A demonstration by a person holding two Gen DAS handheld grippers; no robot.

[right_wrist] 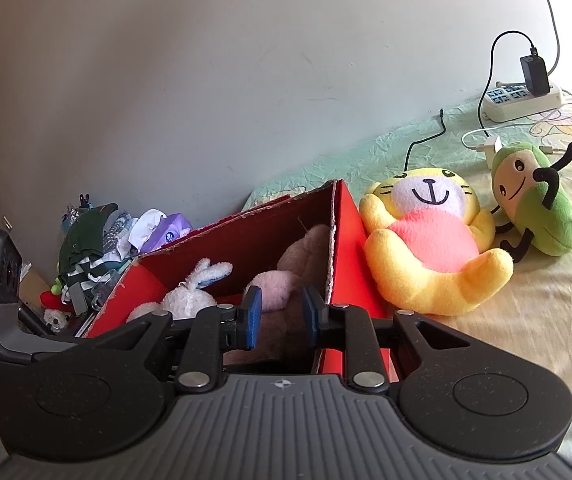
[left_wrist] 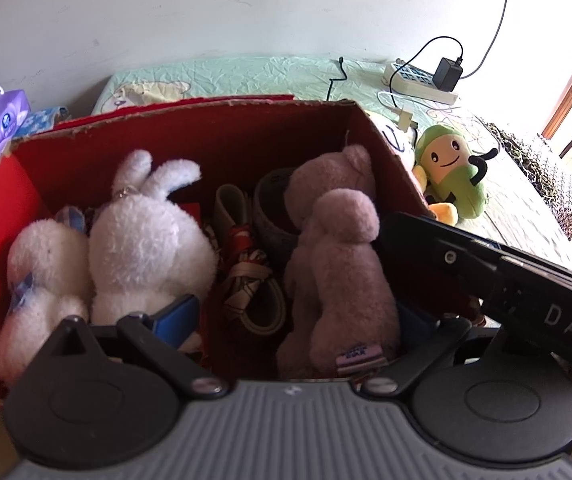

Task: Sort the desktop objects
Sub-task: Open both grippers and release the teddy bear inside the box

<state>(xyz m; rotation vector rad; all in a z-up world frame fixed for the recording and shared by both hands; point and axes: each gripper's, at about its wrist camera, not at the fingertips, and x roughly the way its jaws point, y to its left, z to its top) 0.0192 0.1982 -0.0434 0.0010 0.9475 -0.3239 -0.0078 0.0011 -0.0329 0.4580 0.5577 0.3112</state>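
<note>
A red cardboard box (left_wrist: 206,136) holds a white rabbit plush (left_wrist: 146,232), a second white plush (left_wrist: 38,276), a mauve bear plush (left_wrist: 338,248) and some straps (left_wrist: 246,276). My left gripper (left_wrist: 298,316) hangs open and wide over the box. The bear lies between its jaws, clear of the left blue pad (left_wrist: 178,312). My right gripper (right_wrist: 282,316) hovers at the box's (right_wrist: 342,248) near right corner, jaws a narrow gap apart with nothing between them. A yellow tiger plush (right_wrist: 426,248) and a green plush (right_wrist: 538,204) lie on the sheet to the right of the box.
A power strip (right_wrist: 522,100) with a black charger and loose cables sits at the back right by the wall. A purple tissue pack (right_wrist: 170,232) and a pile of clothes (right_wrist: 90,248) lie left of the box. The right gripper's body (left_wrist: 526,292) crosses the box's right edge.
</note>
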